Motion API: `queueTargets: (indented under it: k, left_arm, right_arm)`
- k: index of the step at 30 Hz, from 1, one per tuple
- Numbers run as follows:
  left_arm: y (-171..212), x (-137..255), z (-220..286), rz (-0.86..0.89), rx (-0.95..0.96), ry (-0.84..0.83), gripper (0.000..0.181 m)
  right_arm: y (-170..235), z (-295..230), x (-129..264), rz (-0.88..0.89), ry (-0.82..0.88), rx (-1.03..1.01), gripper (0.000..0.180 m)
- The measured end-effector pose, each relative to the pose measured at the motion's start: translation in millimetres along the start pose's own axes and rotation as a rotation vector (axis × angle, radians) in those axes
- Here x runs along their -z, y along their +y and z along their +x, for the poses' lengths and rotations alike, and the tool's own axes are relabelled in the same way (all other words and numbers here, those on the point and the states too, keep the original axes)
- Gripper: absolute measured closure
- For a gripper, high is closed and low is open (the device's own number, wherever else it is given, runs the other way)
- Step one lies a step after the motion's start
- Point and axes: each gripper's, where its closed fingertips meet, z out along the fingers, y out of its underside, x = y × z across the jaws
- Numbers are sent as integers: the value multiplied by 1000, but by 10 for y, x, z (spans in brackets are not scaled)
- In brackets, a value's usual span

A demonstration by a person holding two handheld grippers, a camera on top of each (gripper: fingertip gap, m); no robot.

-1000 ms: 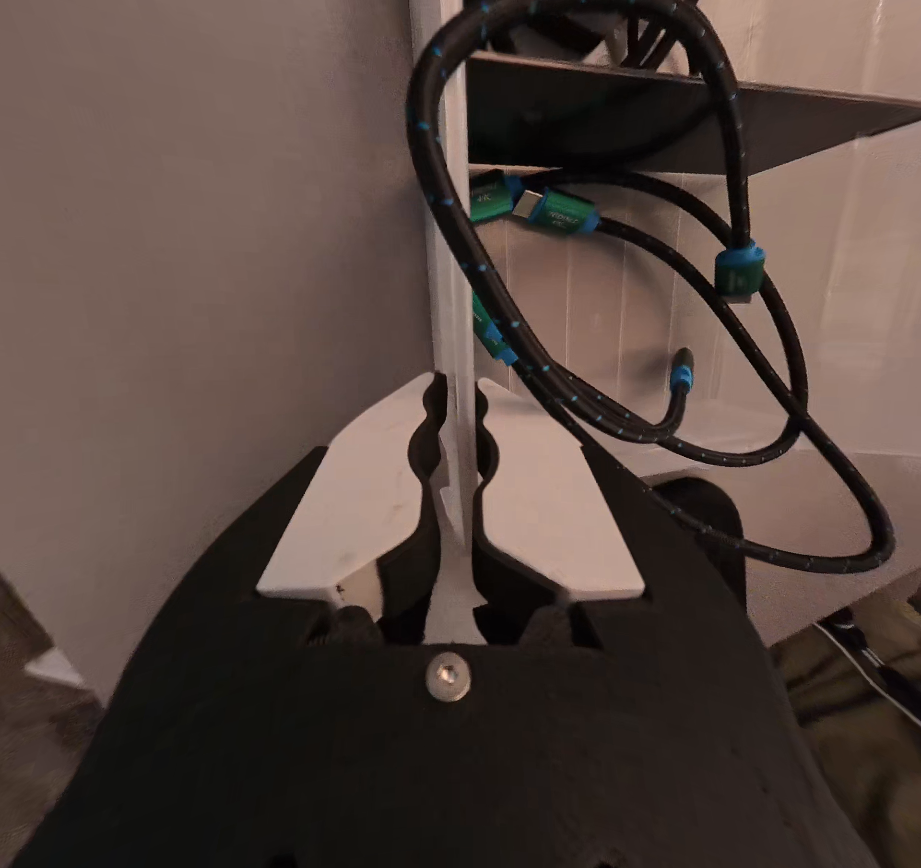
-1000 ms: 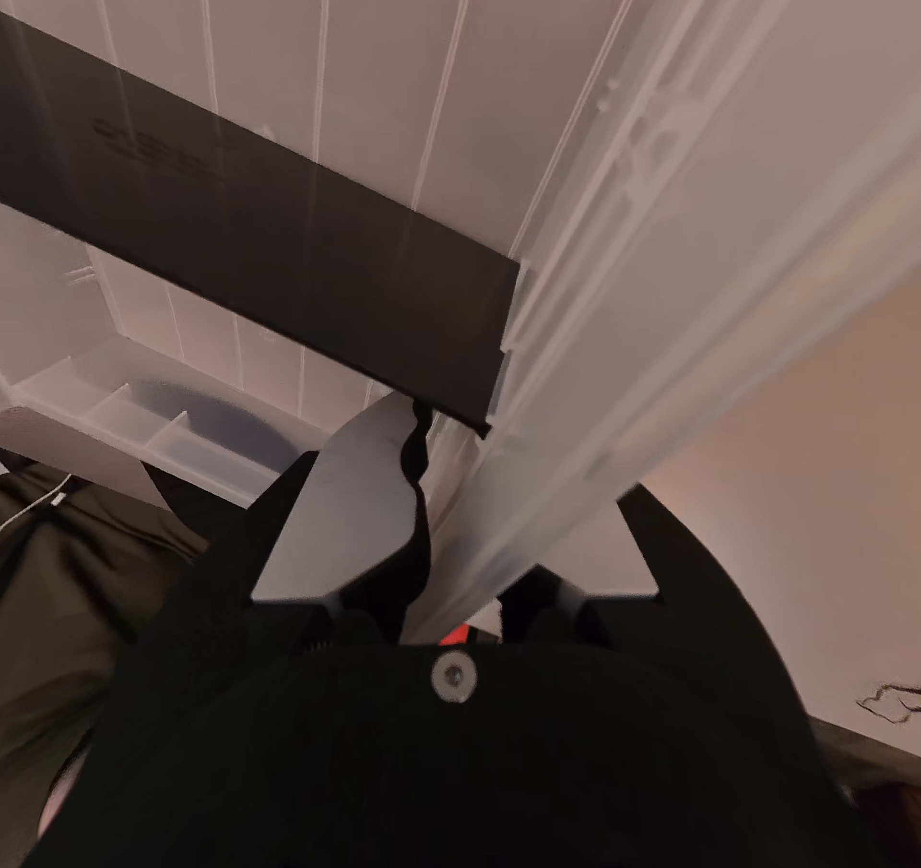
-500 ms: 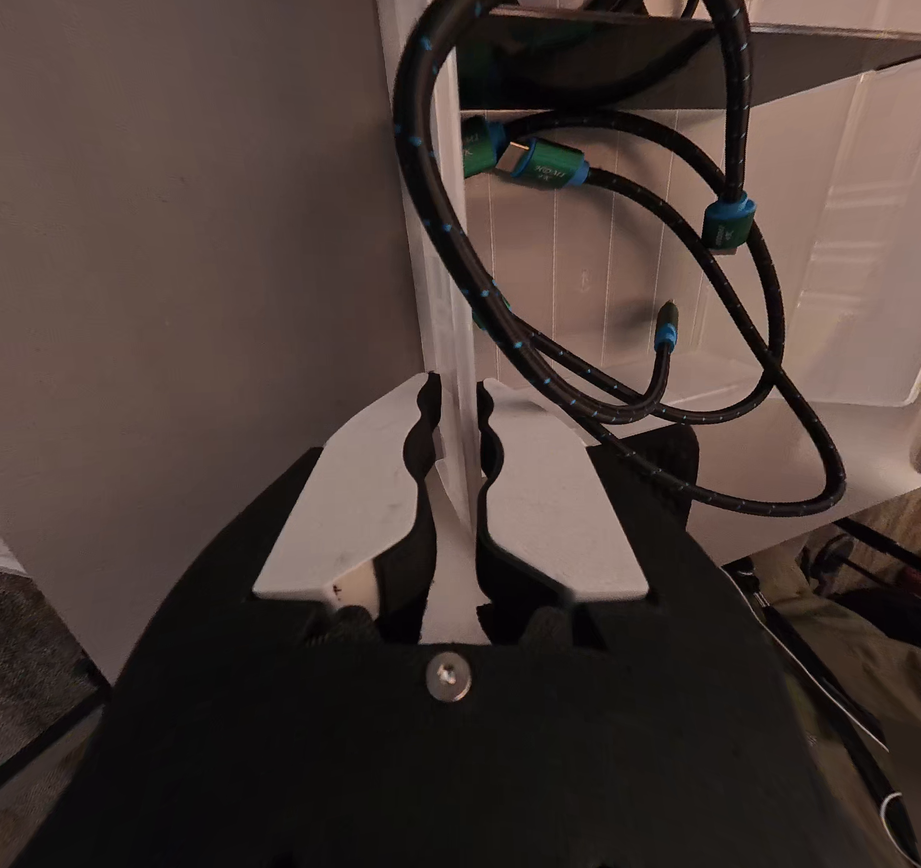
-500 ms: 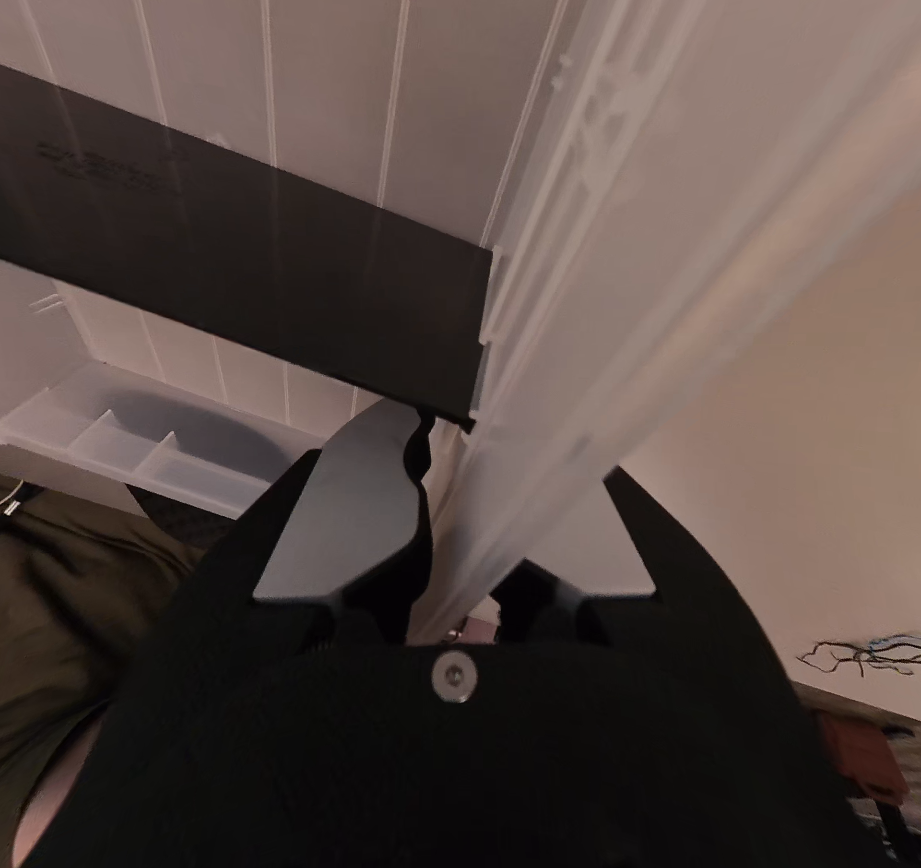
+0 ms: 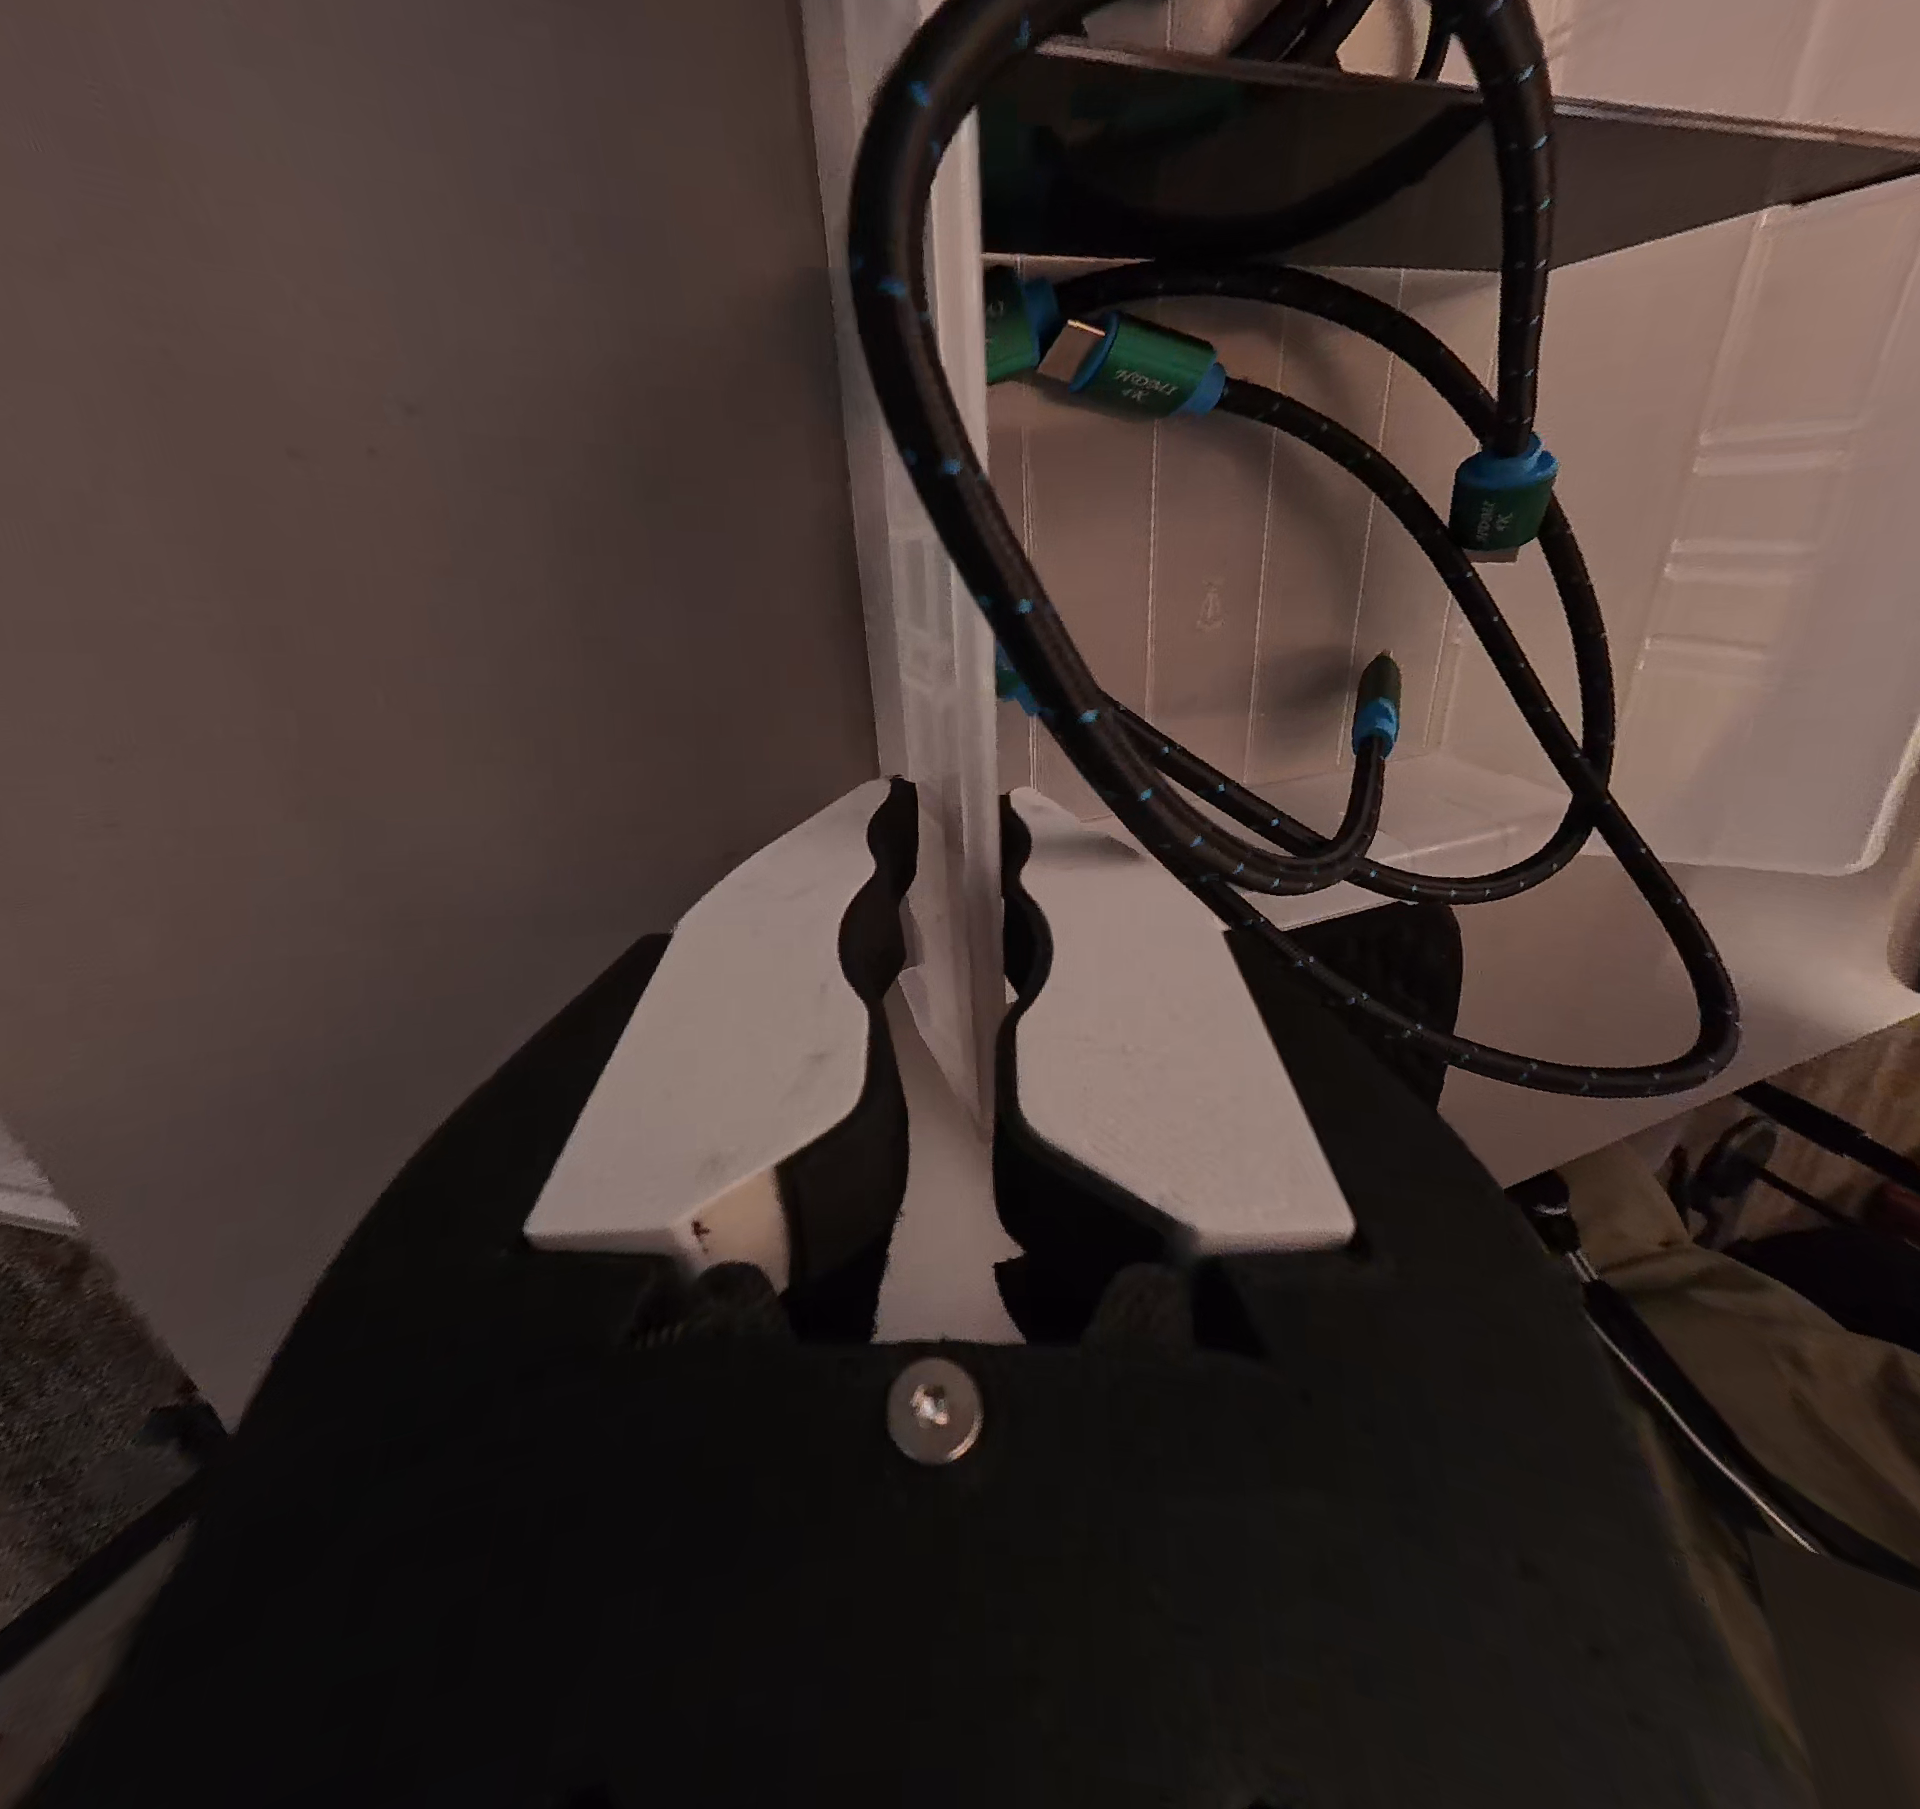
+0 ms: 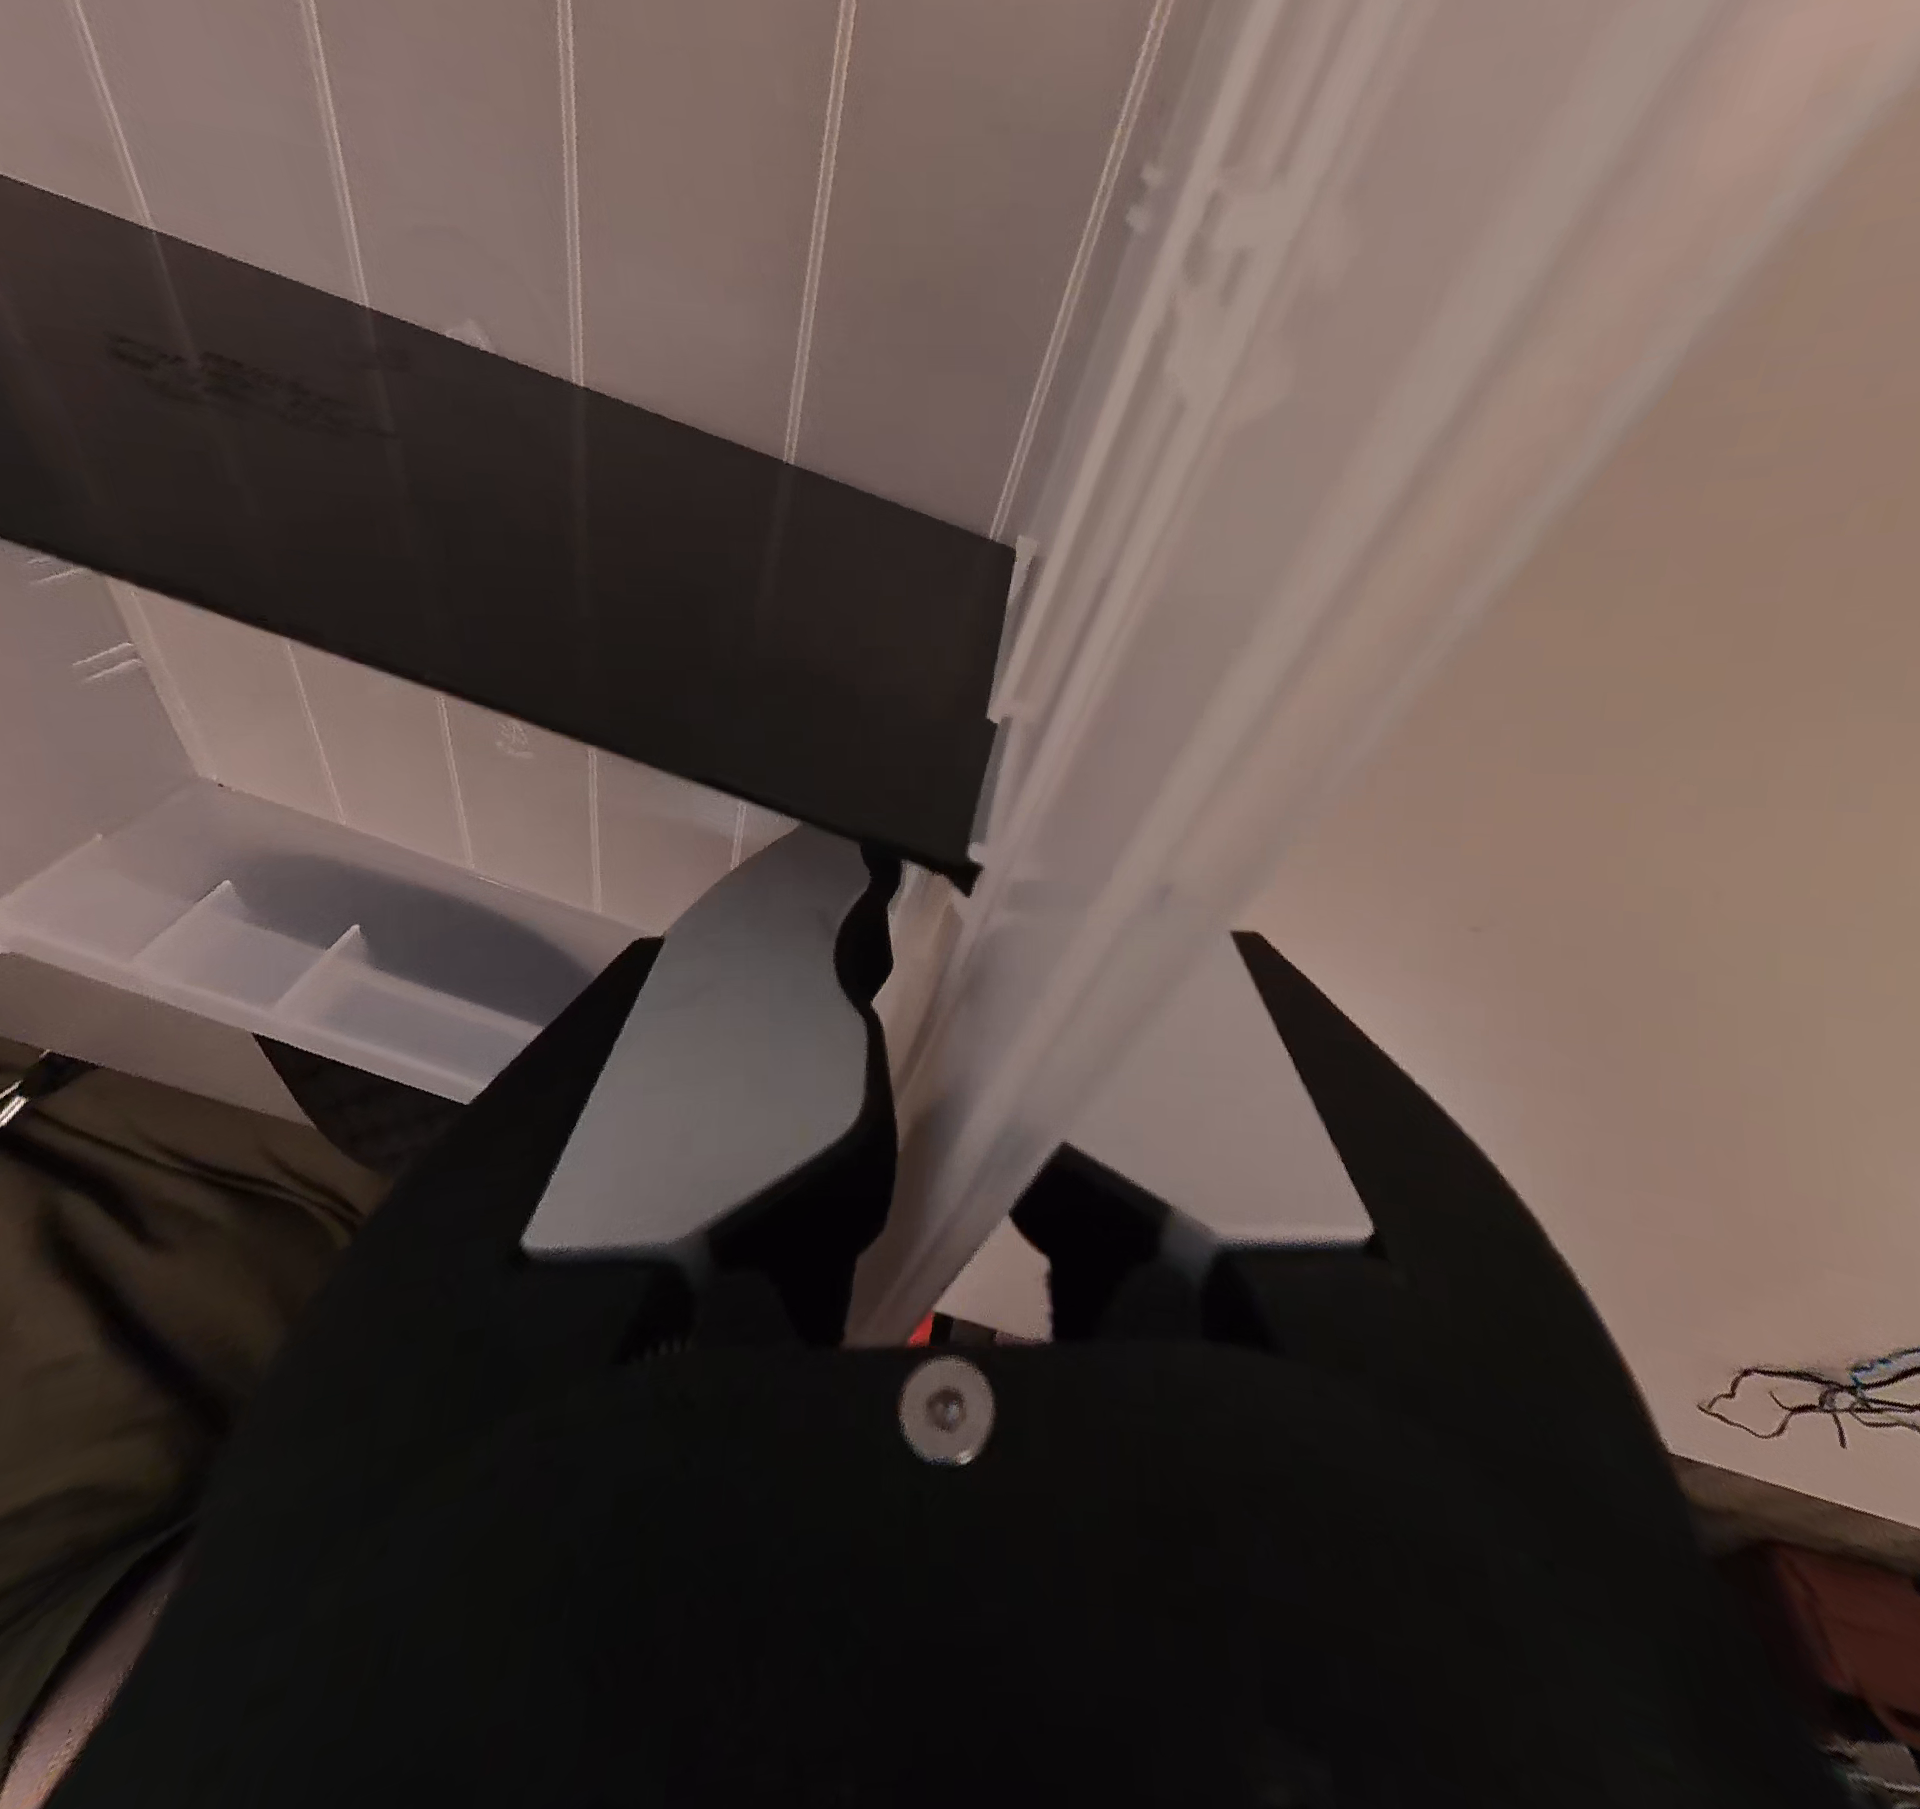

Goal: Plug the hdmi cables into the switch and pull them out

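Left gripper is clamped on the bin rim. Right gripper is clamped on the opposite rim. Cables hang inside beside the black switch.

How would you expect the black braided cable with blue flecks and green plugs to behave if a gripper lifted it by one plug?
The black braided cable would probably sag and trail: it already hangs in loose loops over the clear plastic bin's edge. The loops cross, so it may snag. The green metal-look plug seems rigid, possibly slick.
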Motion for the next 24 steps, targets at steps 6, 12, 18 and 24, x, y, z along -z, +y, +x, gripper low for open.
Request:
queueTargets:
  k: [6, 12, 18, 24]
  left_arm:
    - [19, 106, -40, 37, 53, -15, 160]
    - [-154, 522, 45, 261, 107, 18, 148]
    - [-415, 412, 13, 305, 118, 20, 107]
    - [-510, 78, -46, 206, 121, 32, 141]
  right_arm:
    - [-49, 13, 2, 66, -20, -43, 144]
    - [-90, 39, 138, 152, 15, -26, 141]
    - [-146, 146, 349, 248, 68, -72, 139]
    - [-177, 9, 212, 214, -22, -75, 167]
